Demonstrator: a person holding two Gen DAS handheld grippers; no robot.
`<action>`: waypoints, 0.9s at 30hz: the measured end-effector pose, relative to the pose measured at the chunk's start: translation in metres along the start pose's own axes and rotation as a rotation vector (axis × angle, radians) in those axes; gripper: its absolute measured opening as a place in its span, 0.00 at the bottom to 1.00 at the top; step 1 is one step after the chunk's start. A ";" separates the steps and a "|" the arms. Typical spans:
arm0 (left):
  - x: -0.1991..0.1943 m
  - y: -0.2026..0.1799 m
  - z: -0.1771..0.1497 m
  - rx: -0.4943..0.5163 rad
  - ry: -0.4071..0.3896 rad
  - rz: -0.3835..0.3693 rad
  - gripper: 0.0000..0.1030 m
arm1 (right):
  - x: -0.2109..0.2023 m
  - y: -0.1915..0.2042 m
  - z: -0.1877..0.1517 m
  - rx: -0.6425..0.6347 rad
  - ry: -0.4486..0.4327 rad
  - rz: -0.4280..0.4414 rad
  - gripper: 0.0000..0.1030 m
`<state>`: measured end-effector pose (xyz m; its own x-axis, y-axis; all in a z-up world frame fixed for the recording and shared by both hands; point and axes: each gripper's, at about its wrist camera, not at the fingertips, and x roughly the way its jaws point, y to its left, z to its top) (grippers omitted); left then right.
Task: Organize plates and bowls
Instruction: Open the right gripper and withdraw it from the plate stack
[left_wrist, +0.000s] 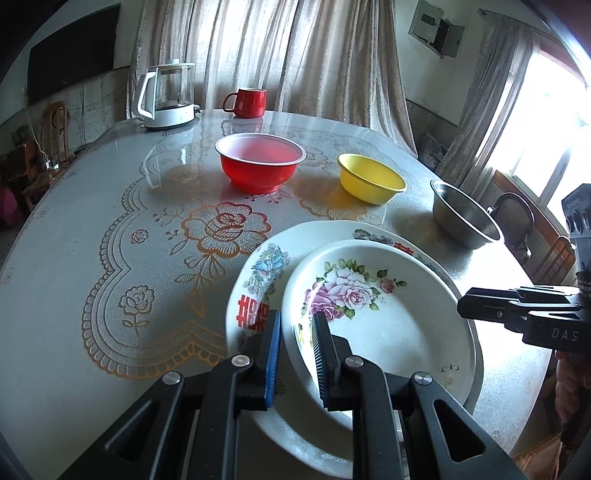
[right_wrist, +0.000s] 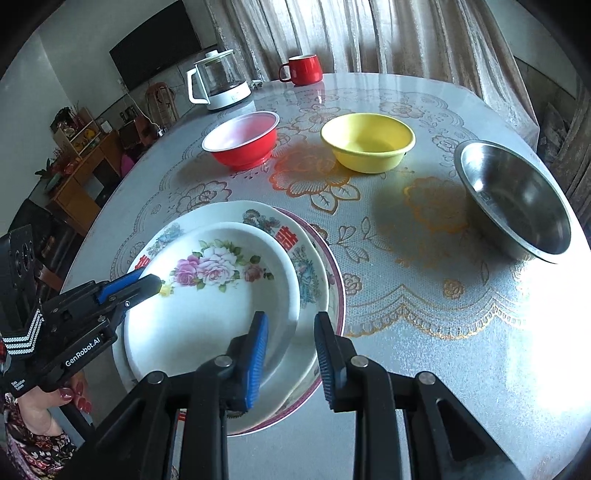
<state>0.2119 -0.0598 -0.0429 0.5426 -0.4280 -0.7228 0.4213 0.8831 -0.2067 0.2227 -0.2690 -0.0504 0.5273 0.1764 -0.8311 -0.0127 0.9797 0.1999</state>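
Note:
A white rose-patterned plate (left_wrist: 369, 325) (right_wrist: 207, 314) lies on top of a plate with red characters (left_wrist: 258, 273) (right_wrist: 310, 266). Under both is a pink-rimmed plate (right_wrist: 338, 291). My left gripper (left_wrist: 297, 356) (right_wrist: 147, 282) is shut on the rose plate's left rim, one pad inside and one outside. My right gripper (right_wrist: 290, 356) (left_wrist: 461, 306) hovers at the stack's near right edge. Its pads stand a little apart, and the rose plate's rim runs below the gap without being pinched. Farther back stand a red bowl (left_wrist: 260, 162) (right_wrist: 242, 140), a yellow bowl (left_wrist: 369, 181) (right_wrist: 367, 142) and a steel bowl (left_wrist: 463, 218) (right_wrist: 517, 206).
A glass kettle (left_wrist: 166, 98) (right_wrist: 218, 83) and a red mug (left_wrist: 245, 101) (right_wrist: 303, 70) stand at the far edge of the round table (left_wrist: 74, 258), by the curtains. Chairs (left_wrist: 513, 218) stand past the table's right edge. A person's hand (right_wrist: 55, 398) holds the left gripper.

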 end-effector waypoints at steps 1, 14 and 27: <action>-0.002 0.000 0.000 -0.002 -0.009 0.003 0.22 | 0.000 -0.001 -0.001 0.005 0.003 0.008 0.25; -0.020 0.022 0.002 -0.078 -0.083 0.046 0.81 | -0.015 -0.021 -0.007 0.081 -0.065 0.045 0.25; -0.025 0.002 0.006 -0.072 -0.083 0.042 0.77 | -0.013 -0.053 -0.013 0.199 -0.071 0.049 0.25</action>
<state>0.2035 -0.0484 -0.0219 0.6180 -0.4022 -0.6755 0.3454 0.9108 -0.2263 0.2051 -0.3215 -0.0568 0.5892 0.2093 -0.7804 0.1241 0.9310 0.3433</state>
